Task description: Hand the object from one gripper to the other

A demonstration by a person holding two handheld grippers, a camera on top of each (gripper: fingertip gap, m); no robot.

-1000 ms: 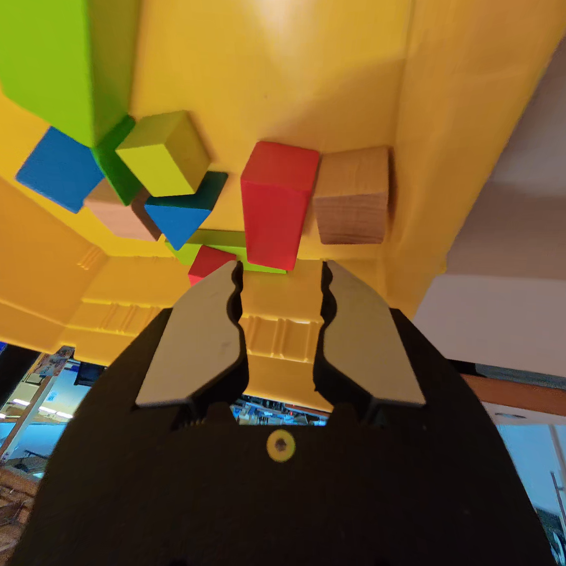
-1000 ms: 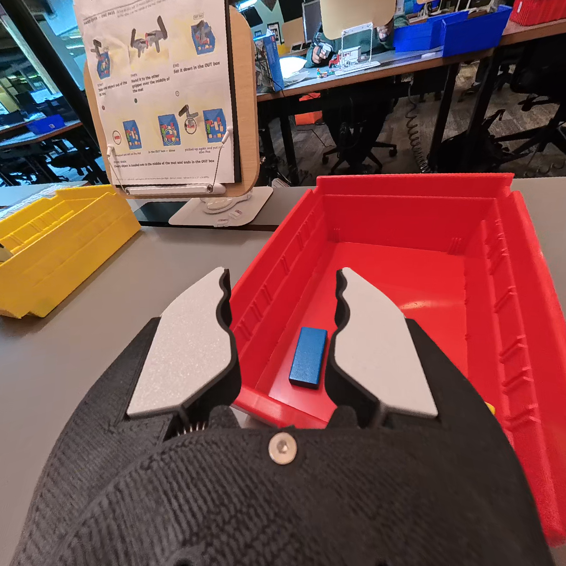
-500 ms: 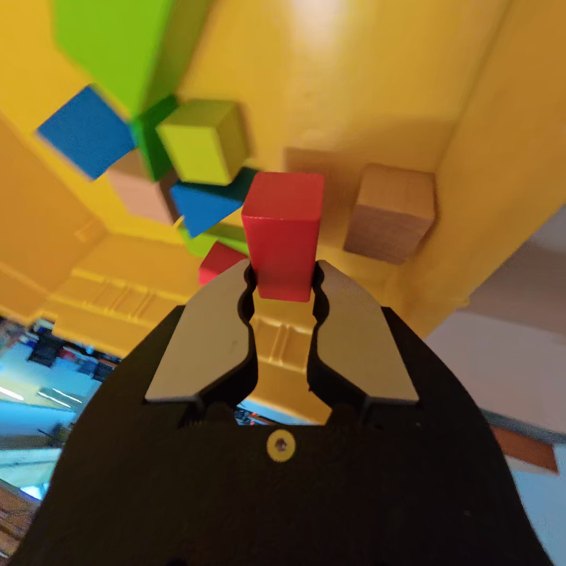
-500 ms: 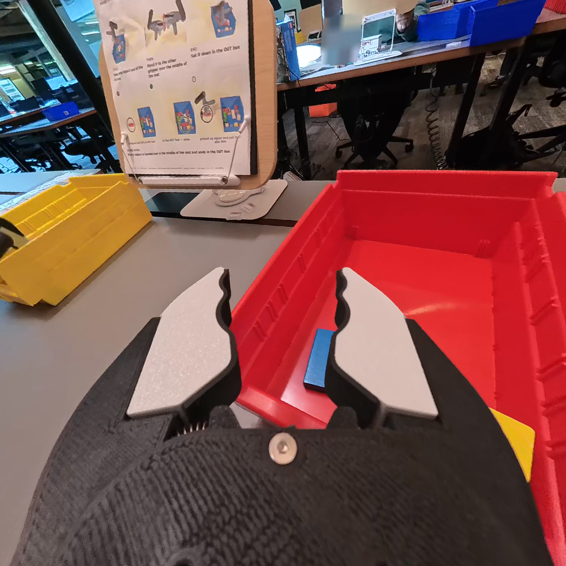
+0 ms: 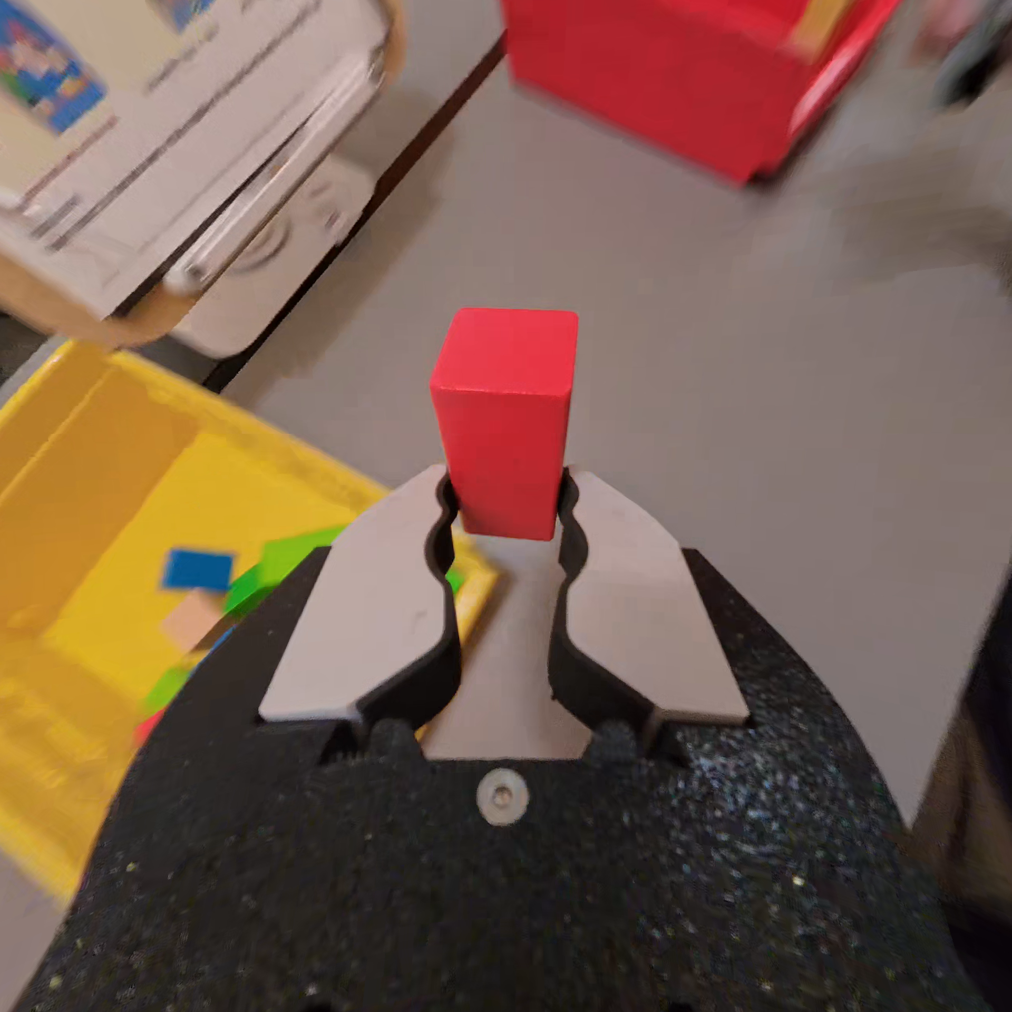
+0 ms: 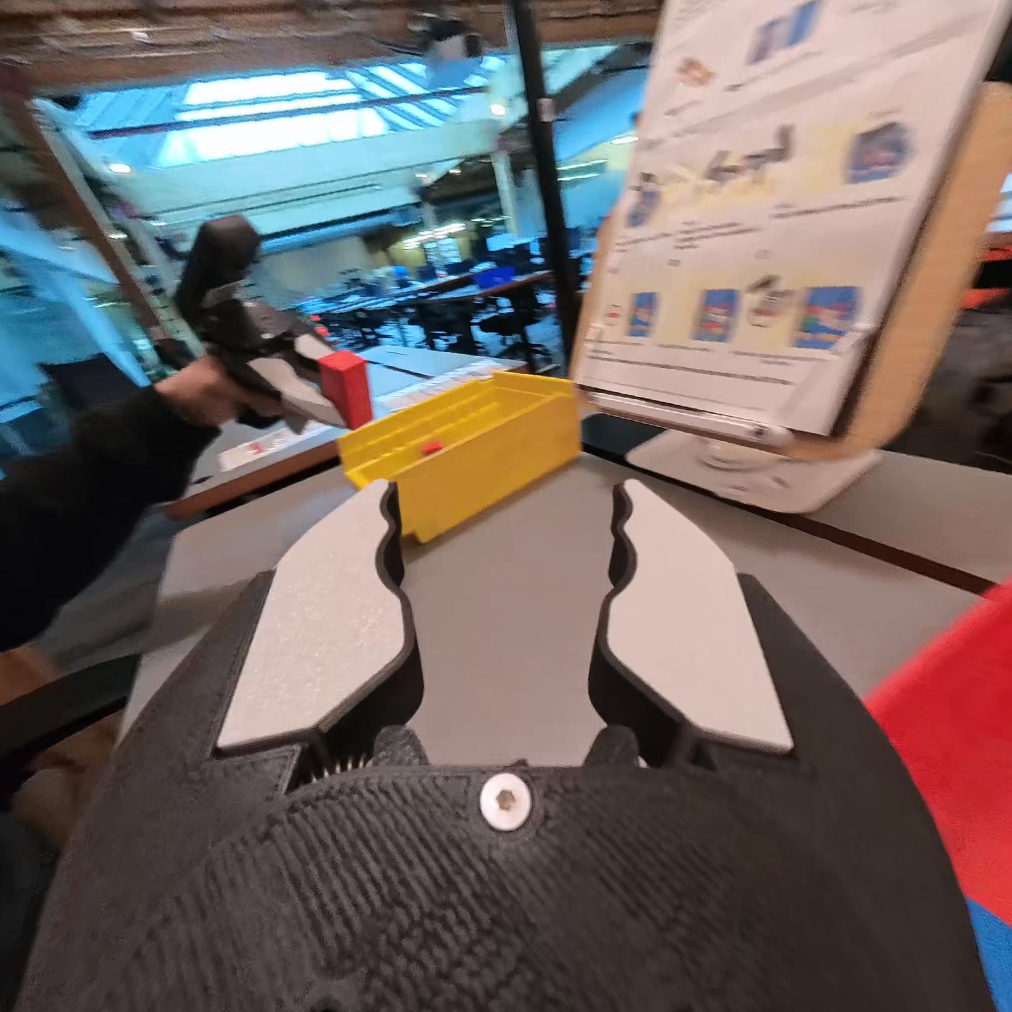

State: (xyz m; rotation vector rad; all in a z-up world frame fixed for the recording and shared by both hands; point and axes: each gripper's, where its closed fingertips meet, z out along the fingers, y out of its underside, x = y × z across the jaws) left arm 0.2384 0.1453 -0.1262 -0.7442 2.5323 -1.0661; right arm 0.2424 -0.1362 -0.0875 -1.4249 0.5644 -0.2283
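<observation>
Yellow bin (image 5: 82, 493) with blocks seen at left on table (image 5: 712, 328). Red block (image 5: 504, 438) clamped upright by left gripper (image 5: 506, 493) fingers, raised above table. Right gripper (image 6: 504, 509) fingers spread wide, nothing held. Red bin (image 5: 657, 82) at right.

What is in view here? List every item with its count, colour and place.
Block: one, red, clamped upright in the left gripper.
Bin: one, yellow, on the grey table, holding blurred blue, green, tan and red blocks.
Bin: one, red, far side of the table.
Instruction sheet: one, white, on a wooden stand behind the bins.
Left gripper: black, grey fingers, shut on the block.
Right gripper: black, grey fingers, open, empty.
Hand: holding the left gripper.
</observation>
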